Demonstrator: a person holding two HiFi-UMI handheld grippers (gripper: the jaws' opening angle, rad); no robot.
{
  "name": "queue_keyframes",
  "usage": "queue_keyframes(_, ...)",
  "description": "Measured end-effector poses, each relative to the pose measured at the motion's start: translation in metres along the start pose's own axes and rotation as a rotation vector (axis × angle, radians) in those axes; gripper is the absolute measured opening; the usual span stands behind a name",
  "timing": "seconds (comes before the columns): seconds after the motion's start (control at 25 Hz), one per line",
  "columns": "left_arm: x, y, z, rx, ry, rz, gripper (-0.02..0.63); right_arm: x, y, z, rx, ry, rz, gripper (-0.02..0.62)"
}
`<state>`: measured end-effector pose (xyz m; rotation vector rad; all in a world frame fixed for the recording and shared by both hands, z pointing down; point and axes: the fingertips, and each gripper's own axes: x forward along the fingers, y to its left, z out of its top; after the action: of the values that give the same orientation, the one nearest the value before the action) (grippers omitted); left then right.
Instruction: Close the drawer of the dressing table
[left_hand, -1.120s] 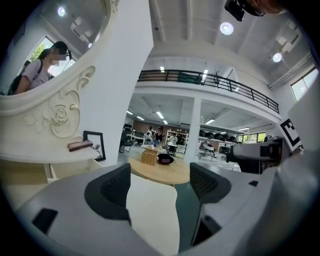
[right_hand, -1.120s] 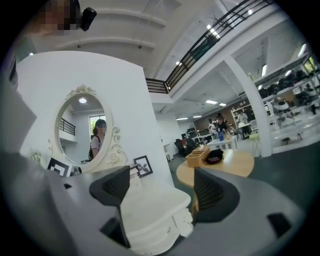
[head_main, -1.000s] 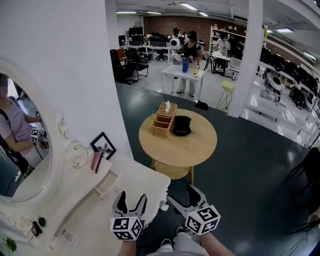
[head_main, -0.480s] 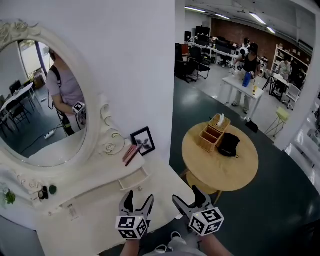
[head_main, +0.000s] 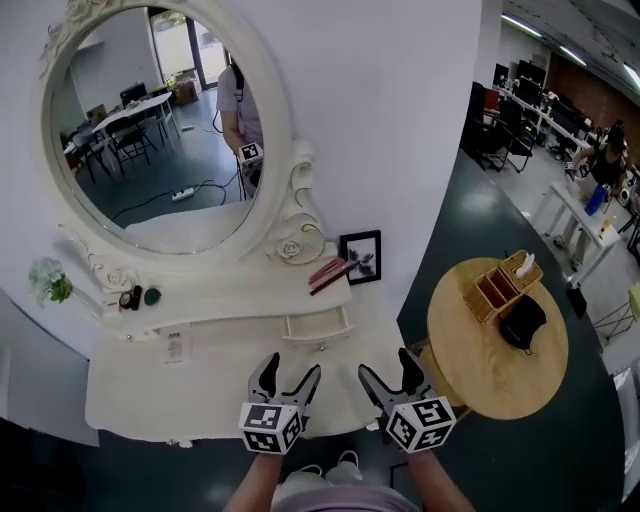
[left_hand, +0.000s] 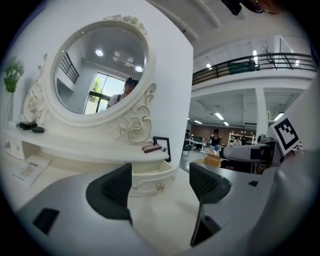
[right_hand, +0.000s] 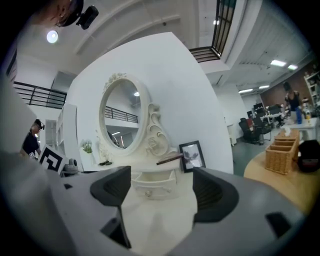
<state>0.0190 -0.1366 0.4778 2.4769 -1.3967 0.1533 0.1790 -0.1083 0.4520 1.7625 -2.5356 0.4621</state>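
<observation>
White drawer (head_main: 318, 326), seemingly ajar, beyond jaws

A white wall (head_main: 400, 120), dark floor (head_main: 452, 232), round wooden table (head_main: 472, 362), black office chairs (head_main: 497, 140) beyond.

head: steeply down on dressing table (head_main: 200, 400) | gripper views: level, sharing drawer (left_hand: 150, 177)

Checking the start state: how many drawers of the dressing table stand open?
1. The small drawer, under the shelf near the picture frame, is pulled out over the tabletop. Others may be hidden on the table's front.
</observation>
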Motion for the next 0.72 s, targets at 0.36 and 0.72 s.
queue_keyframes(0.36, -0.01, 0.021, -0.006, -0.018, -0.004, 0.128, 0.356, 0.031, 0.008, -0.021, -0.021, 0.076, 0.122, 0.38)
queue_keyframes(0.72, 0.011, 0.042, -0.025, -0.034, 0.012, 0.142, 0.353, 0.065, -0.003, -0.042, -0.084, 0.147, 0.118, 0.38)
